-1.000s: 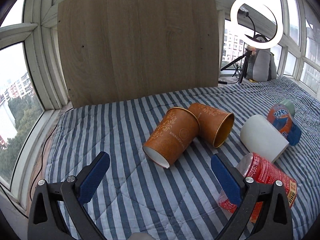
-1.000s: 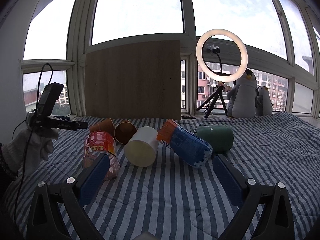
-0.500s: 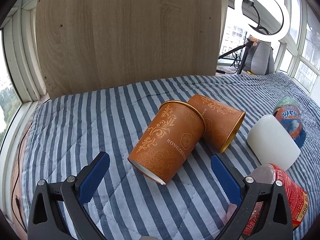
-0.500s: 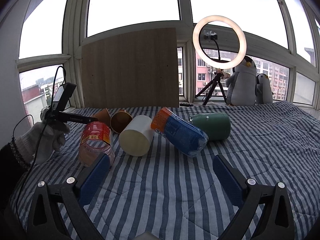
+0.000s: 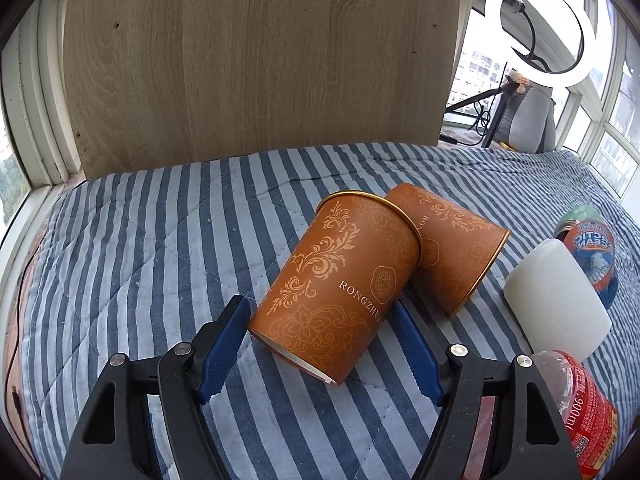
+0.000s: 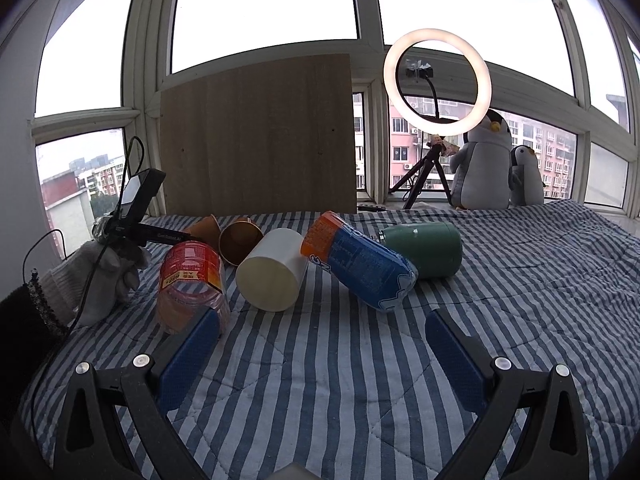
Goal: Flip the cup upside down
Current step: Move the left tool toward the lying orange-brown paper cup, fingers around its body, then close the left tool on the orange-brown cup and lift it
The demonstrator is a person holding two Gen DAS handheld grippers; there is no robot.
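An orange paper cup with gold scrollwork (image 5: 340, 284) lies on its side on the striped quilt, base toward me, rim resting against a second orange cup (image 5: 452, 248). My left gripper (image 5: 320, 312) is open, its blue pads on either side of the near cup's base end, apart from it or barely touching. In the right wrist view both orange cups (image 6: 240, 238) lie far left behind the left gripper's body (image 6: 140, 216). My right gripper (image 6: 316, 344) is open and empty above bare quilt, well short of the objects.
A white cup (image 5: 556, 300), a red-labelled clear bottle (image 5: 580, 408), a blue and orange bottle (image 6: 360, 264) and a green flask (image 6: 420, 248) lie to the right of the orange cups. A wooden board (image 5: 260, 60) leans on the window behind. A ring light (image 6: 438, 82) and penguin toys (image 6: 484, 164) stand at the back right.
My left gripper has moved forward and down until its pads flank the near orange cup, and its jaws have narrowed. My right gripper has barely moved.
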